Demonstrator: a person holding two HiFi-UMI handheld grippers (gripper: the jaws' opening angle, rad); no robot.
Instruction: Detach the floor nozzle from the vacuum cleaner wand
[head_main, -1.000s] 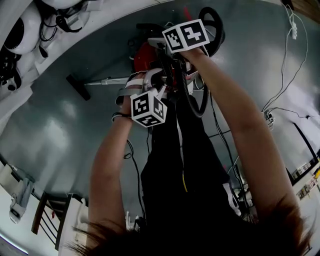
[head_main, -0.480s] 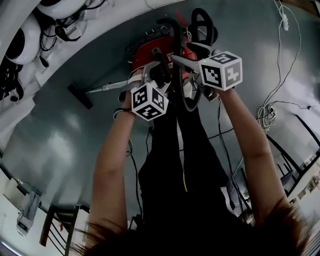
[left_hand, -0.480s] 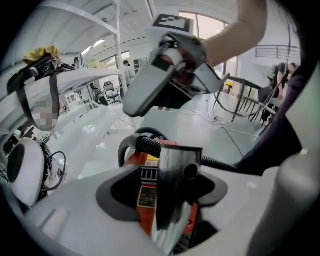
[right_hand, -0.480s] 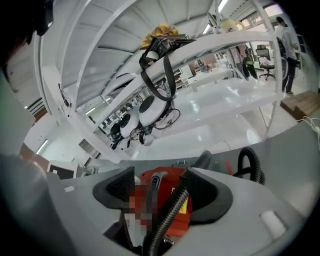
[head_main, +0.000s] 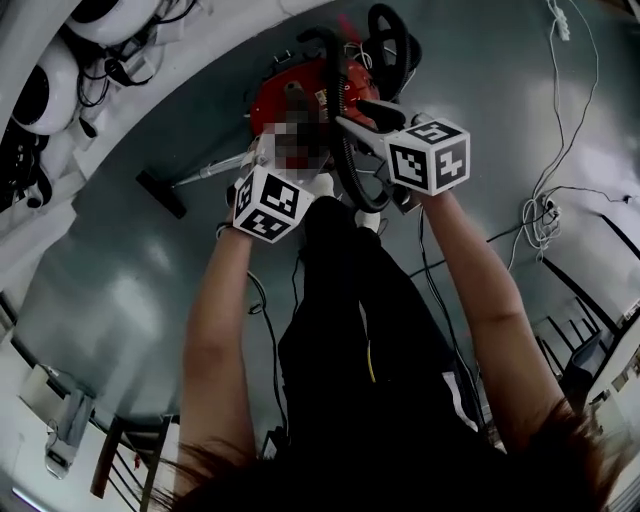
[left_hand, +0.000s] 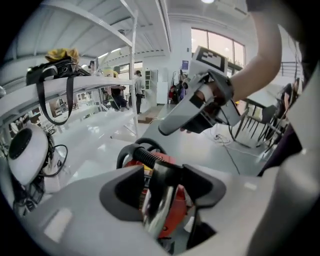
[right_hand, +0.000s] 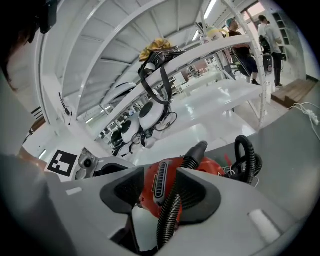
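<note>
Slip risk
Left tool (left_hand: 162, 191) straddles shiny chrome wand (left_hand: 159, 212), right tool (right_hand: 161, 192) black ribbed hose (right_hand: 167, 220); both closing, unclamped.

Lab-like workshop: white shelving racks (right_hand: 220, 47), loose cables (head_main: 537, 215) (grey floor (head_main: 120, 270)).

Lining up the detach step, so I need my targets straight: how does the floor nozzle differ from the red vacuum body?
The floor nozzle is a small flat black bar; the vacuum body is bulky, rounded, red. The floor nozzle sits on the end of the wand, left in the head view; the vacuum body lies centre-top, with the black hose running off it. Both rest on the grey floor.
</note>
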